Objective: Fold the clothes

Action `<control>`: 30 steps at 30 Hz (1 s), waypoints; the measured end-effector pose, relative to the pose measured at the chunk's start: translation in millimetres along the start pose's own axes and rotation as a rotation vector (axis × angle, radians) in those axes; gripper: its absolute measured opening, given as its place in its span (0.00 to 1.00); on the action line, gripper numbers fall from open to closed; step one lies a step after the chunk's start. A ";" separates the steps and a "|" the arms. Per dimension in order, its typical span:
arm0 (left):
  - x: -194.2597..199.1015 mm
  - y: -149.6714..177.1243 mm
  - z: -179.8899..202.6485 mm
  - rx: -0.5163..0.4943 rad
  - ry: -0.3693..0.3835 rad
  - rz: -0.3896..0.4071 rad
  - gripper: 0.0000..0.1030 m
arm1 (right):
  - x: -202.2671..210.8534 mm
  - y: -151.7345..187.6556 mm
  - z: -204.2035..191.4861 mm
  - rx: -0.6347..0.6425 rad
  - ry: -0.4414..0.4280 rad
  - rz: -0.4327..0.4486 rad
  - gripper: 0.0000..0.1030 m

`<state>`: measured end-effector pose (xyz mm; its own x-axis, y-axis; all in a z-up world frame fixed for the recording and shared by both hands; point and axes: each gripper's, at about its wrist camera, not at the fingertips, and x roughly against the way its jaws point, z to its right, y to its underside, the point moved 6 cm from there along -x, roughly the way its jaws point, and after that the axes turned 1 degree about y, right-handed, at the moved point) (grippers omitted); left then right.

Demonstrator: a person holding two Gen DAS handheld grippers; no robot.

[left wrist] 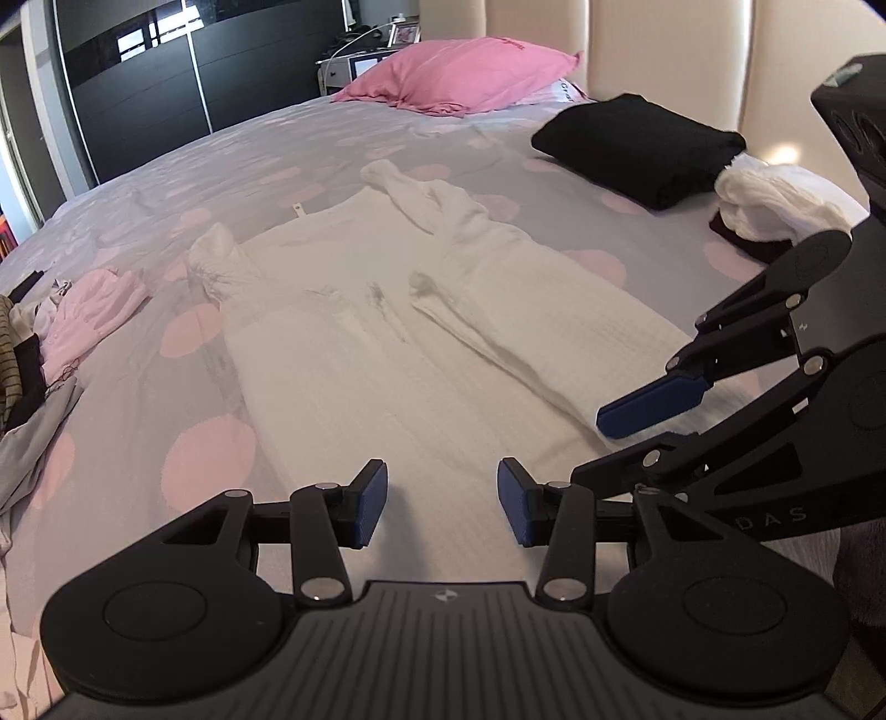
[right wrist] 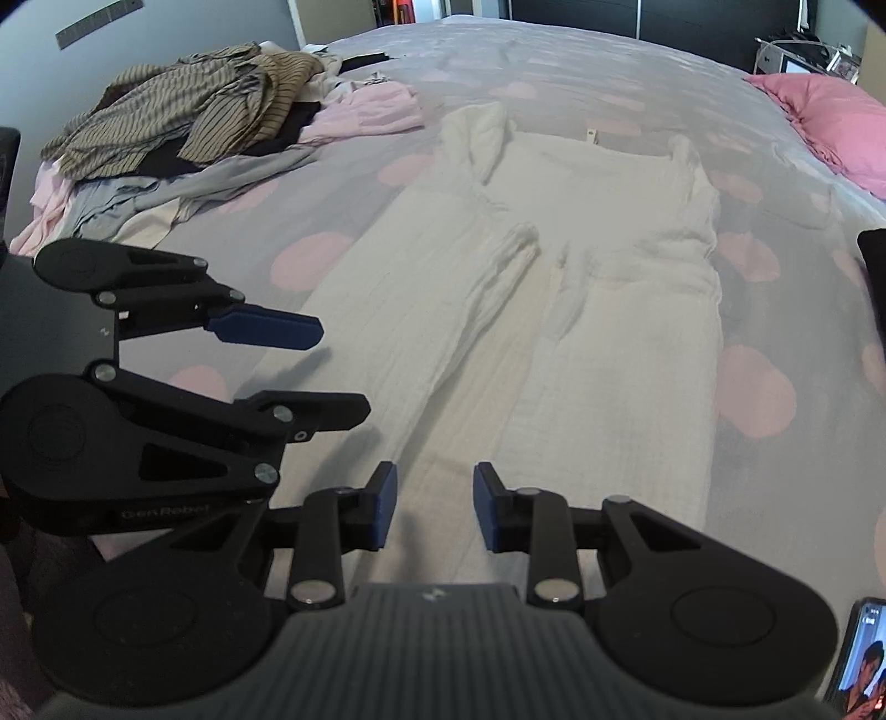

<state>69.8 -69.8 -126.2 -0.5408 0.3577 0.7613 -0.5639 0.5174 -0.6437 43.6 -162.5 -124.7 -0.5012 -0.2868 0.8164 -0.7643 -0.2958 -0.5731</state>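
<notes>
A white long-sleeved top (left wrist: 360,343) (right wrist: 609,343) lies flat on the bed, both sleeves folded in over its body and its neck toward the far side. My left gripper (left wrist: 441,501) hovers over the hem end, open, with only the cloth beneath the gap between its blue pads. It also shows at the left of the right wrist view (right wrist: 332,371). My right gripper (right wrist: 436,507) is open over the same end of the top, nothing between its pads. In the left wrist view the right gripper (left wrist: 620,443) sits close by on the right.
The bedspread (left wrist: 277,183) is grey with pink dots. A folded black garment (left wrist: 637,147) and a white bundle (left wrist: 769,205) lie near the headboard (left wrist: 664,44), beside a pink pillow (left wrist: 465,75). A heap of unfolded clothes (right wrist: 194,111) fills the other side. A phone (right wrist: 864,659) lies at the near edge.
</notes>
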 end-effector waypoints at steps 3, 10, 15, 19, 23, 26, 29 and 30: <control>9.5 5.7 8.2 -0.016 0.018 0.005 0.41 | 9.4 9.6 -6.7 0.019 0.010 0.003 0.33; 24.8 25.4 26.1 -0.032 0.046 -0.010 0.41 | 29.6 35.6 -4.0 0.039 0.011 -0.004 0.32; 33.8 29.1 31.2 0.039 0.093 -0.008 0.42 | 31.0 54.9 3.0 -0.038 -0.015 -0.053 0.33; 38.0 37.0 41.2 0.079 0.132 -0.020 0.44 | 35.9 66.5 -2.3 -0.069 -0.046 -0.072 0.33; 34.9 45.7 58.9 0.018 0.167 -0.051 0.44 | 37.4 76.1 -9.6 -0.040 -0.041 -0.082 0.33; 26.6 54.1 68.0 -0.027 0.169 -0.090 0.44 | 32.5 80.3 -13.0 -0.013 -0.033 -0.092 0.33; 20.8 62.0 68.1 -0.056 0.145 -0.135 0.44 | 26.9 82.0 -13.6 0.002 -0.028 -0.098 0.28; 21.1 62.3 66.9 -0.059 0.140 -0.140 0.44 | 25.0 81.8 -12.6 0.005 -0.027 -0.100 0.22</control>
<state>-18.4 -82.0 -155.4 -0.3653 0.3810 0.8493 -0.5879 0.6129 -0.5279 -36.6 -182.4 -150.2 -0.4115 -0.2800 0.8673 -0.8079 -0.3285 -0.4893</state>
